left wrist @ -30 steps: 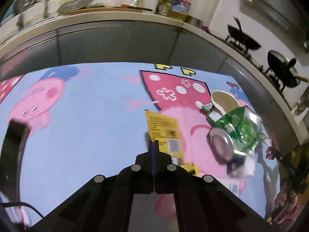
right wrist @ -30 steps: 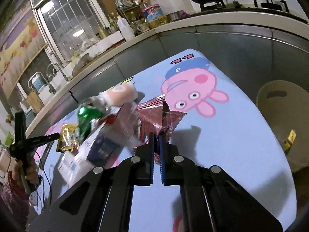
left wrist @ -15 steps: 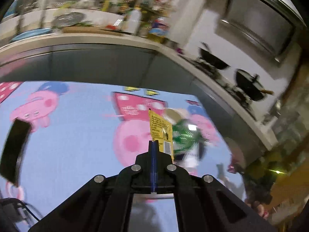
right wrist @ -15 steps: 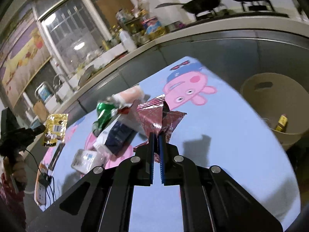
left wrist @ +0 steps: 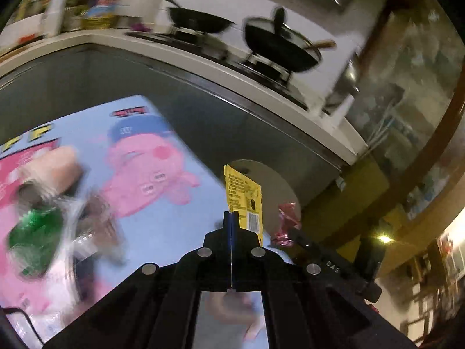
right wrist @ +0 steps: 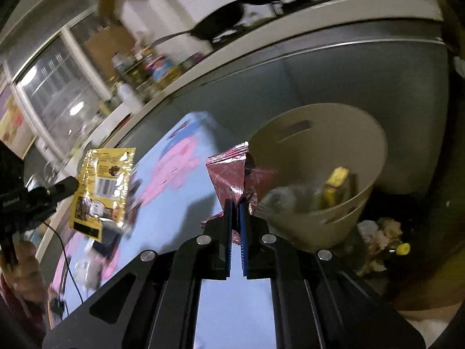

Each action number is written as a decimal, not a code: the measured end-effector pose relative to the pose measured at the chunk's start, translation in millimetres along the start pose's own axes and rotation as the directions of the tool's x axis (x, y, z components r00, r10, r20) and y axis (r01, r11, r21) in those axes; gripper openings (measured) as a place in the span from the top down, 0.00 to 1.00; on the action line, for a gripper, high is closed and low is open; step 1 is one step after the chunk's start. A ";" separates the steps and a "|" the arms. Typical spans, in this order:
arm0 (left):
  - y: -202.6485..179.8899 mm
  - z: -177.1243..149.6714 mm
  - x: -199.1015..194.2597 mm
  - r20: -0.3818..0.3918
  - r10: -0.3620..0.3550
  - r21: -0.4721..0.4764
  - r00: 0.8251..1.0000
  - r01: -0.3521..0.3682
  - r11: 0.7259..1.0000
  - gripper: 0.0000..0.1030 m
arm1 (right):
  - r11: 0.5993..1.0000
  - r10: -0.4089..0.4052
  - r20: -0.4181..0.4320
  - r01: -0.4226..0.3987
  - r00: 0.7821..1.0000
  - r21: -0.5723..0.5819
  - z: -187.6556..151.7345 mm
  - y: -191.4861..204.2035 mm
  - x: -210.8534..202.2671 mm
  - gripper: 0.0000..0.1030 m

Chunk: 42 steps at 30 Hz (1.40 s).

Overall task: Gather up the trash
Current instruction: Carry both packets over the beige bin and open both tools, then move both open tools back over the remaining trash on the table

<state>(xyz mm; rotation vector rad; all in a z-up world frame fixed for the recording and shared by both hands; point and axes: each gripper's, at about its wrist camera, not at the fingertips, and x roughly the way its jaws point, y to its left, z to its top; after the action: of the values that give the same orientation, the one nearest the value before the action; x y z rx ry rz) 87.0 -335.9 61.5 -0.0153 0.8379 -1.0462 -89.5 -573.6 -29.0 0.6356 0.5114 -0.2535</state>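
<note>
My left gripper (left wrist: pixel 231 218) is shut on a yellow wrapper (left wrist: pixel 242 197), held in the air over the table's right end; it also shows in the right wrist view (right wrist: pixel 100 186). My right gripper (right wrist: pixel 236 206) is shut on a crumpled red foil wrapper (right wrist: pixel 232 174), held beside the rim of a beige trash bin (right wrist: pixel 343 215). The red wrapper (left wrist: pixel 286 224) and the bin (left wrist: pixel 267 180) also show in the left wrist view. The bin holds a yellow packet (right wrist: pixel 337 186) and other trash.
A blue cartoon-print cloth (left wrist: pixel 180 221) covers the table. A green crushed can (left wrist: pixel 35 235) and other blurred trash lie on its left part. A grey counter (left wrist: pixel 232 110) with pans (left wrist: pixel 279 43) runs behind. Clutter (right wrist: pixel 377 232) lies on the floor by the bin.
Both grippers have swung right toward the bin with their wrappers. The yellow wrapper has been lifted off the table. The bin is now close in front of the right gripper.
</note>
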 end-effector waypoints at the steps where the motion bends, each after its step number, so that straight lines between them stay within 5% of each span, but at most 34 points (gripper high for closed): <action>1: -8.3 5.6 15.3 -0.008 -0.006 0.011 1.000 0.006 1.000 1.00 | 1.000 -0.012 -0.003 0.012 1.000 0.023 6.9 -11.8 3.4 0.96; 8: -43.6 29.7 101.8 -0.051 0.026 0.054 0.998 -0.023 0.998 1.00 | 0.996 -0.070 -0.032 0.071 0.997 0.045 32.1 -55.3 27.8 0.95; 12: -49.5 30.1 142.5 -0.097 0.061 0.065 0.993 -0.054 0.996 0.99 | 0.996 -0.056 -0.089 0.062 0.994 0.070 35.9 -67.3 47.0 0.83; 17: -41.6 27.3 155.0 -0.124 0.087 0.029 0.988 -0.084 0.996 0.90 | 0.993 -0.049 -0.061 0.055 0.997 0.100 33.2 -72.9 41.4 0.78; 20: -35.9 23.8 142.8 -0.107 0.095 0.017 0.990 -0.094 0.995 0.65 | 0.993 -0.049 -0.028 0.052 0.998 0.110 31.1 -72.6 33.1 0.76; 27: -35.0 -1.2 76.8 -0.041 0.078 0.023 0.996 -0.077 0.997 0.65 | 0.994 0.020 -0.001 -0.019 1.000 0.107 26.4 -49.3 19.1 0.73; 28: -37.3 -8.1 66.9 -0.036 0.073 0.034 0.997 -0.071 0.997 0.65 | 0.994 0.034 0.003 -0.034 0.999 0.101 24.6 -42.8 17.2 0.67; 29: -40.2 -16.4 56.3 -0.032 0.065 0.050 0.997 -0.063 0.997 0.65 | 0.994 0.049 0.008 -0.050 0.999 0.099 22.5 -36.6 15.7 0.45; 30: -42.9 -26.3 43.6 -0.025 0.059 0.072 0.998 -0.057 0.996 0.65 | 0.993 0.063 0.016 -0.064 0.998 0.098 20.2 -30.4 14.0 0.36; 35: -38.6 -65.9 -12.2 0.009 0.059 0.133 0.998 -0.060 0.989 0.65 | 0.986 0.152 -0.016 -0.151 0.988 0.069 9.0 10.6 15.3 0.36; 42: 4.9 -117.0 -92.0 0.057 0.106 0.099 0.993 -0.111 0.989 0.65 | 0.974 0.223 -0.109 -0.226 0.969 -0.022 -20.6 75.4 26.6 0.42</action>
<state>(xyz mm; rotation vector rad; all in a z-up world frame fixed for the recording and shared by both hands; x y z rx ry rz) -2.3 -220.2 33.2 0.0883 0.7297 -0.9808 -46.3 -503.9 -19.5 0.6701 0.5397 0.0035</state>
